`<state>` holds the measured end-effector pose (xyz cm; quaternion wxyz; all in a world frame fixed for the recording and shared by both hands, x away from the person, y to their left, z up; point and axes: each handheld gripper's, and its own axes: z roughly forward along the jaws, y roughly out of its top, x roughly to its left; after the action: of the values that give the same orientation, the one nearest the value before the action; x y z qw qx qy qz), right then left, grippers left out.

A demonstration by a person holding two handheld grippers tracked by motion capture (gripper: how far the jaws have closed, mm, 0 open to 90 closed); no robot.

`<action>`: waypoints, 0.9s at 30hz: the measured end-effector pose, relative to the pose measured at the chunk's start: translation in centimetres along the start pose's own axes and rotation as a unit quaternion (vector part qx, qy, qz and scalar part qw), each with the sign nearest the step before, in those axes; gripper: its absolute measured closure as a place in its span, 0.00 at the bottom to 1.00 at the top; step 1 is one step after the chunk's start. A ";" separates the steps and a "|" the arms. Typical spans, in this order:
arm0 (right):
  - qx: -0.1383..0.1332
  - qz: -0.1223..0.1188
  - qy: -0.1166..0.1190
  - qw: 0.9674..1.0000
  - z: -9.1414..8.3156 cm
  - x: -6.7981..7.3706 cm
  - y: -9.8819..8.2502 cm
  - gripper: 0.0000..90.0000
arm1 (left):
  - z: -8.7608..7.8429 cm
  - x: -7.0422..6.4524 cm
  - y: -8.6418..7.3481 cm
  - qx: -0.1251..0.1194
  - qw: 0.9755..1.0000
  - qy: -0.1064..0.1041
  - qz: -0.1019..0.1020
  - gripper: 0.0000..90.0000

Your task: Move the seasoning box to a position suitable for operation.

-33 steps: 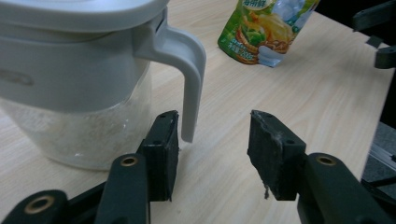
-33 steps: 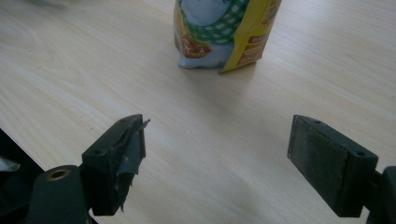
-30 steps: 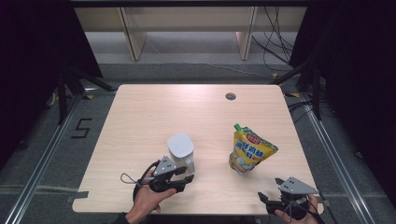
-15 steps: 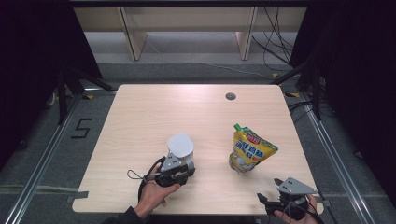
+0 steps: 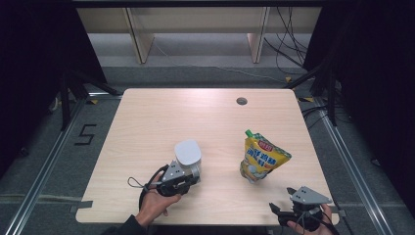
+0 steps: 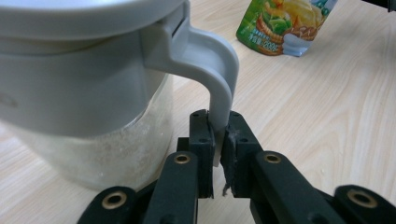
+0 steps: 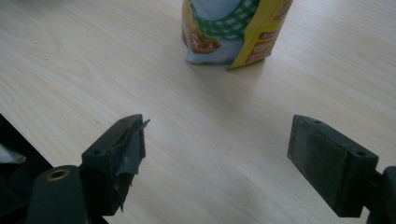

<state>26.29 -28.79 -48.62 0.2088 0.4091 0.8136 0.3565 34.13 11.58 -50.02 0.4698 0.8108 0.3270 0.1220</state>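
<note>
jar (image 6: 84, 88) cut off left, pouch (image 7: 233, 32) top cropped

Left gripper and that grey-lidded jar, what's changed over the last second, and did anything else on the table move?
The left gripper has just been closing its jaws and now pinches the handle of the grey-lidded jar, having edged slightly along the table. The jar stands where it was. The yellow pouch and the right gripper, open near the table's front edge, stayed put.
</note>
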 end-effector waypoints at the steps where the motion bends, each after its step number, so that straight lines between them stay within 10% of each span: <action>1: 0.000 0.000 0.000 1.000 0.0 0.0 0.0 0.22 | 0.0 0.0 0.0 0.000 1.000 0.000 0.000 0.92; 13: 0.000 -0.004 0.005 1.000 0.3 0.3 0.0 0.22 | -1.9 1.7 -1.0 0.009 1.000 -0.007 0.011 0.92; 27: 0.004 -0.012 0.016 1.000 0.3 0.3 0.1 0.22 | -3.7 3.9 -1.4 0.019 0.999 0.047 0.000 0.94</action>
<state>26.36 -28.36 -48.79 0.1981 0.3940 0.8234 0.3572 34.65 17.13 -49.69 0.4382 0.8131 0.3511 0.1537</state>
